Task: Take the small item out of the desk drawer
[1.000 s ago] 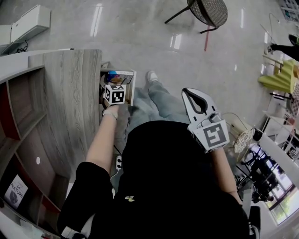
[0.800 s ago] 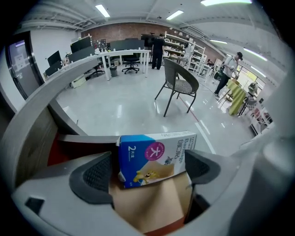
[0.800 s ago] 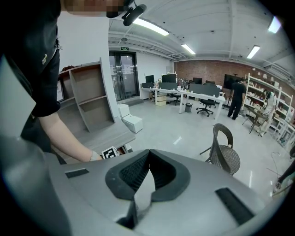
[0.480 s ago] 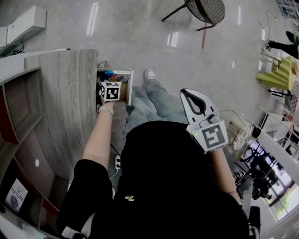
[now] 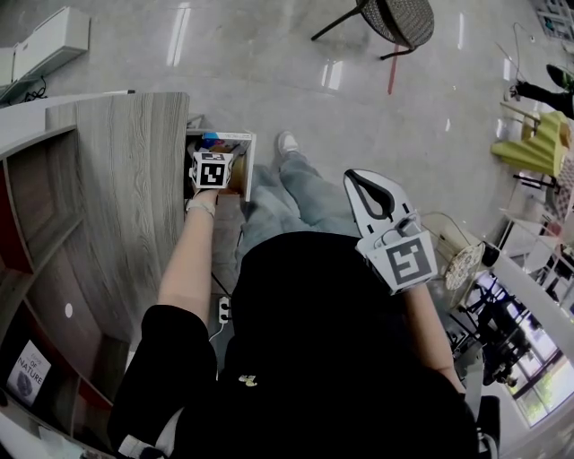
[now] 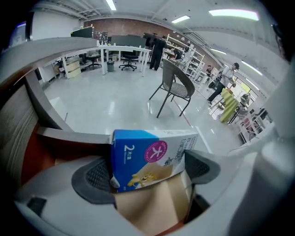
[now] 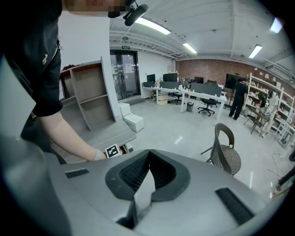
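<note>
The open desk drawer (image 5: 247, 152) juts out from the wood-grain desk (image 5: 134, 188) above the person's legs. My left gripper (image 5: 213, 170) reaches down into it. In the left gripper view a small blue and white carton (image 6: 147, 154) stands over the drawer's brown bottom, behind it the drawer's grey rim (image 6: 69, 136). My left gripper (image 6: 148, 169) has one pad pressed on each side of the carton. My right gripper (image 5: 363, 179) is held off to the right over the person's lap; its jaws (image 7: 148, 154) meet at the tips with nothing between them.
A wicker chair (image 5: 395, 18) stands on the shiny floor beyond the drawer. Shelf units (image 5: 36, 233) flank the desk on the left. A power strip (image 5: 228, 311) lies on the floor under the arm. Furniture crowds the right edge (image 5: 538, 152).
My left gripper has pushed a little further into the drawer, away from the body. The right gripper has barely moved.
</note>
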A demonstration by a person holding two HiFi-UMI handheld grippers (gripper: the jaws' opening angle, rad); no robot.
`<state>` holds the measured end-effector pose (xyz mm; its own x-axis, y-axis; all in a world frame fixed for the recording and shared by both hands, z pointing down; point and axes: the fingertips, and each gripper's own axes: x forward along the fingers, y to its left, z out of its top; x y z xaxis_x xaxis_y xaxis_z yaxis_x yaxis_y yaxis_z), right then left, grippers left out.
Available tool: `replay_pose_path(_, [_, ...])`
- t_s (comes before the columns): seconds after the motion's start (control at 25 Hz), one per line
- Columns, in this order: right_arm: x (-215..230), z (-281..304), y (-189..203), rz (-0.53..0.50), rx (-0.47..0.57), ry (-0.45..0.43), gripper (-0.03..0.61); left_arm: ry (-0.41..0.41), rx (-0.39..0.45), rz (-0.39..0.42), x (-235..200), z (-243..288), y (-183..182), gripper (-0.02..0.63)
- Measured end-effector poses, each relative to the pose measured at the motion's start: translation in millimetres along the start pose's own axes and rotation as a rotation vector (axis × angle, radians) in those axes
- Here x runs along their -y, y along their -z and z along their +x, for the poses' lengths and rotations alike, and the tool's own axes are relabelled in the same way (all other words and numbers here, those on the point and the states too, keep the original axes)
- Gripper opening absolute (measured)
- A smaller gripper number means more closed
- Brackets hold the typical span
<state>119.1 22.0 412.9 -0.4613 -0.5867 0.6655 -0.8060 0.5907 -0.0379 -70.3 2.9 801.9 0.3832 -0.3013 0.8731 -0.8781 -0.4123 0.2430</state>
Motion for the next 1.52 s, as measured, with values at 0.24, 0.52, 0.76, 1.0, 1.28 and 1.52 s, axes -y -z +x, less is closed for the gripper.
replay_pose_path(0.24, [1.8,0.1,-3.0,-0.009,0.007,-0.016,-0.004,0.01,0.007,-0.007,4.9,-15.0,3.7,0.461])
replay_pose_path(0.52, [0.4,2.6,-9.4,-0.021,0.029,-0.05,-0.005,0.011,-0.005,0.016,20.1,-37.3,17.4,0.451])
replay_pose_path(0.76, [-1.5,3.6,-16.0,-0.034,0.052,-0.081,-0.003,-0.02,-0.008,-0.018,19.3,-52.6,25.7,0.3])
replay_pose_path(1.0, [-2.7,6.2,-20.8,-0.046,0.065,-0.105,-0.003,-0.012,0.002,0.008,29.2,-61.1,25.9,0.184])
replay_pose_path(1.28, [-4.3,6.5,-21.1,-0.054,0.066,-0.119,-0.003,-0.013,-0.015,0.071,48.9,-54.3,21.2,0.144])
replay_pose_path(1.52, [-3.1,4.5,-21.9,-0.069,0.07,-0.12,-0.003,-0.024,-0.04,0.119,52.0,-56.3,24.6,0.11])
